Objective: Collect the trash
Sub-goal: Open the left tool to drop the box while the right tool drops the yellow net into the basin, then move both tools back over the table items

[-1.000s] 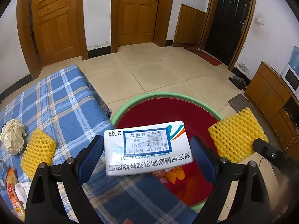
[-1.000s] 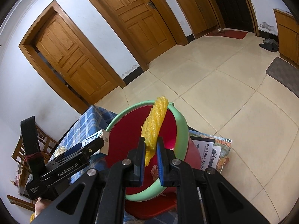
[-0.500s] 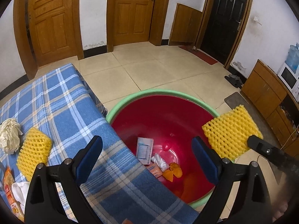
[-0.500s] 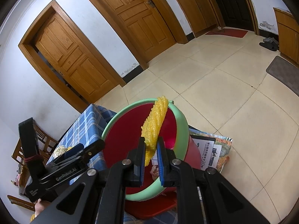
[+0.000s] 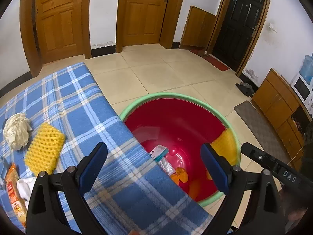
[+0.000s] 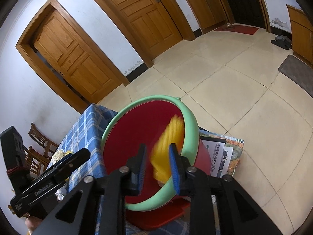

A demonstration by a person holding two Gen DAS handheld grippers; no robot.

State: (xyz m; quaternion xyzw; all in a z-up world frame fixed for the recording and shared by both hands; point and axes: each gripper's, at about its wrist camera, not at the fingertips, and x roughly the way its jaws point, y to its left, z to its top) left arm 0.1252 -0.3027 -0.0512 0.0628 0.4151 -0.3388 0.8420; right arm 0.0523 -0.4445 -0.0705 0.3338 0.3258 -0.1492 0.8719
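Observation:
A red bin with a green rim stands against the blue plaid table. My left gripper hangs open and empty over the table's edge. A white medicine box lies on the bin's bottom among orange scraps. My right gripper is open above the bin's right rim. A blurred yellow foam net drops between its fingers into the bin. On the table lie another yellow foam net, a crumpled paper wad, an orange snack packet and a white tissue.
A stack of magazines lies on the floor right of the bin. Wooden chairs stand behind the table. A grey mat and a wooden cabinet are at the right. Tiled floor stretches to the doors.
My left gripper let go of the medicine box, which fell into the bin, and drew back over the table. My right gripper has opened and its yellow net is falling.

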